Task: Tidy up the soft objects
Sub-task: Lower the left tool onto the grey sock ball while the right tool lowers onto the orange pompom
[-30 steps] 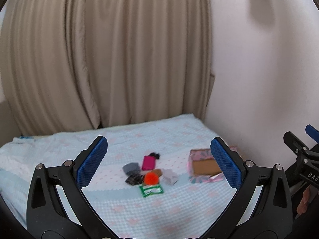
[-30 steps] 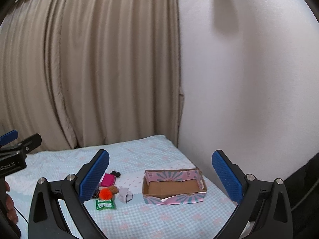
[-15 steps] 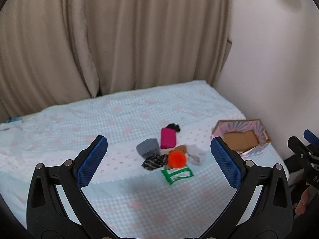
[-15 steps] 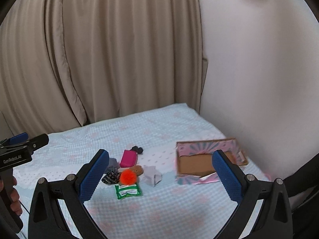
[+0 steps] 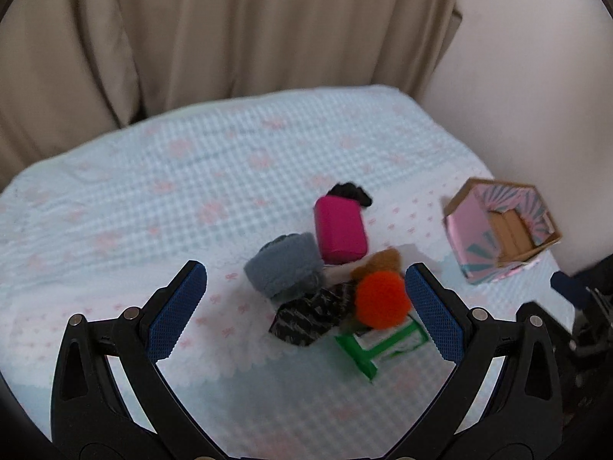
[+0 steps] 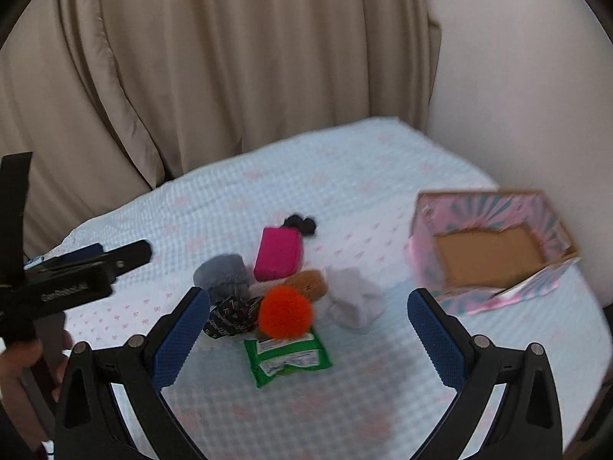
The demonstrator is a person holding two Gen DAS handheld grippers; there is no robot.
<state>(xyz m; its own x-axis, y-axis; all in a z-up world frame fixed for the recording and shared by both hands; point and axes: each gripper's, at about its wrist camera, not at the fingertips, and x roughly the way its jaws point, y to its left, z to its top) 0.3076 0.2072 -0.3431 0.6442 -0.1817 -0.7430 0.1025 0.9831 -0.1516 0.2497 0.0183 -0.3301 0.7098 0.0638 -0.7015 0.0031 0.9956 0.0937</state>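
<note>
A small pile of soft things lies mid-bed: an orange pom-pom (image 5: 380,299) (image 6: 285,311), a grey fleece roll (image 5: 284,266) (image 6: 223,273), a magenta pouch (image 5: 340,230) (image 6: 279,253), a black patterned cloth (image 5: 310,314) (image 6: 231,316), a brown plush (image 6: 308,283), a pale grey cloth (image 6: 354,303), a black item (image 6: 300,224) and a green packet (image 5: 383,345) (image 6: 287,356). An empty pink patterned box (image 5: 502,230) (image 6: 490,253) stands to the right. My left gripper (image 5: 304,316) and right gripper (image 6: 308,335) are open and empty, above the pile.
The bed has a light blue checked cover (image 5: 191,176) (image 6: 383,402). Beige curtains (image 5: 230,30) hang behind it and a white wall (image 6: 517,76) stands to the right. The left gripper's body shows at the right wrist view's left edge (image 6: 76,280).
Both grippers have moved down and forward toward the pile, which now looks much larger. Both stay open.
</note>
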